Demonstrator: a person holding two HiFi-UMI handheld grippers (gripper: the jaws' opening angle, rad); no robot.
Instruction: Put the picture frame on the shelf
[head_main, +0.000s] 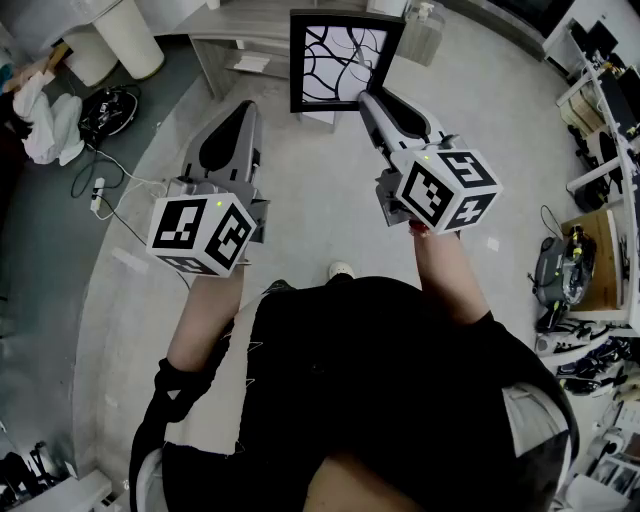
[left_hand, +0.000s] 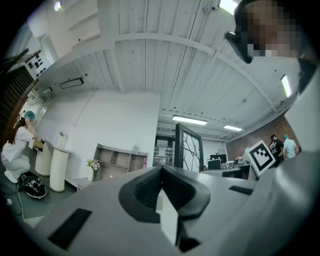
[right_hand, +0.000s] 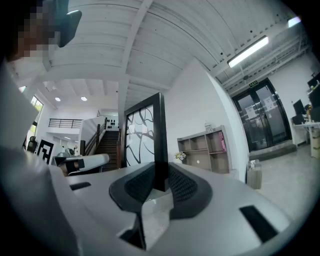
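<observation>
The step in hand looks like the carry toward the shelf (right_hand: 205, 147), an open grey unit of box compartments against the far white wall and well apart from the person. The sound course is to keep the picture frame (head_main: 345, 60) upright on the way, meet the shelf squarely, set the lower edge down first and only then let go. The frame hangs out ahead over the pale floor (head_main: 320, 200), pinched on its right rail near the lower corner by the right hand-held gripper (head_main: 368, 98), whose jaws are closed on that thin black edge. A grip at one side of a flat panel invites swinging, so slow motion would help. The left hand-held gripper (head_main: 240, 108), jaws together on nothing, is free to steady the other side. The shelf looks like matt painted board, hard-cornered. The frame is near square, with a smooth black moulding around a white picture of black branching lines — probably glazed and slippery. The gripper pads are dark and ribbed — likely rubber.
</observation>
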